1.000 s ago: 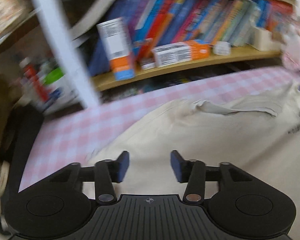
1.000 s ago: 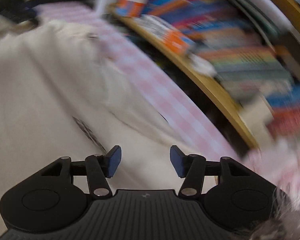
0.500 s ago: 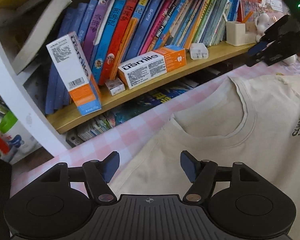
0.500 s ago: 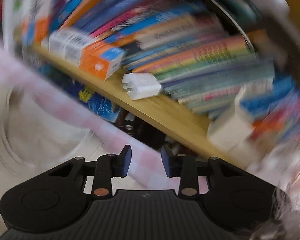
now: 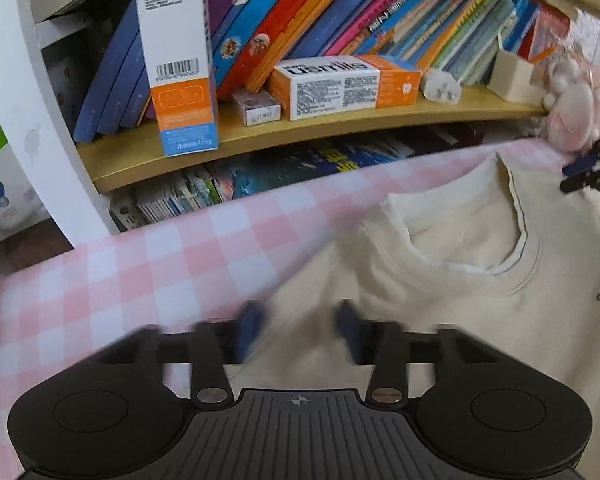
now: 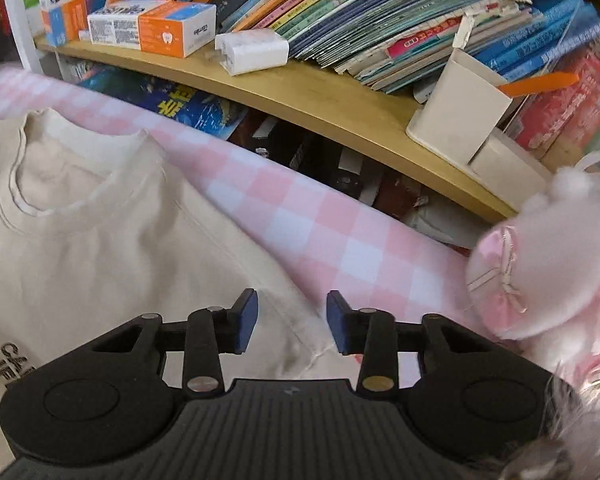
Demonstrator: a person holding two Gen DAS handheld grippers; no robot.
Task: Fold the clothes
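A cream shirt (image 5: 480,280) lay flat on the pink checked cloth (image 5: 140,264), collar (image 6: 72,184) toward the bookshelf (image 6: 340,108) and body running back toward the person. The left gripper (image 5: 298,330) sat over the shirt's left shoulder edge; its jaws, blurred, had just been closing with cloth between them, though whether the pads already pinched it could not be told. The right gripper (image 6: 291,322) sat over the right shoulder seam, jaws apart and not pressing the fabric, a pink plush toy (image 6: 548,264) just beside it. Each gripper stood at its own shoulder, on opposite sides of the collar, so a fold likely meant drawing both corners back along the shirt's length.
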